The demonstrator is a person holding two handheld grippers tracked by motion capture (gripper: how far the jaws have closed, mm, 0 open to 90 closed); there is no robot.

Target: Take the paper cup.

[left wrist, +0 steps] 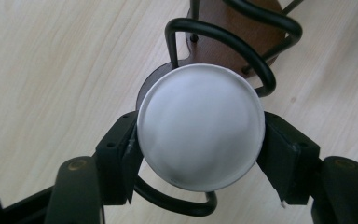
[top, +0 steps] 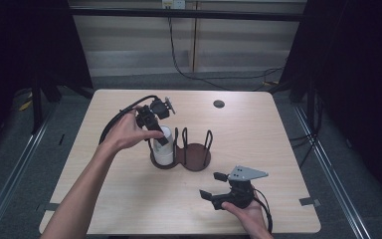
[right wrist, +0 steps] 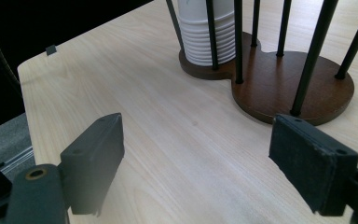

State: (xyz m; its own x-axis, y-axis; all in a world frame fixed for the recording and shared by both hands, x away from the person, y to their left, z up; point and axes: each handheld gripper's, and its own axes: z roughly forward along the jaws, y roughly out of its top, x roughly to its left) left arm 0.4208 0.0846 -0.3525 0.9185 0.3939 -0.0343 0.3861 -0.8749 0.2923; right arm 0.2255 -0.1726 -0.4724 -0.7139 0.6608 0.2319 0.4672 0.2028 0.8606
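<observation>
on my table (top: 129, 209) the two-ring cup holder (top: 195, 158) sits near the middle. the stack of cups (top: 163, 149) stands in its left ring, the right ring beside it holding nothing. my left gripper (top: 155, 130) is over the stack from the left, its jaws on either side of the top cup. my right gripper (top: 218, 190) sits nearer me, in front of the holder and a little to its right, apart from it.

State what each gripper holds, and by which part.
The left gripper clamps the white ribbed paper cup by its upper sides, jaws on opposite sides. The right gripper holds nothing.
</observation>
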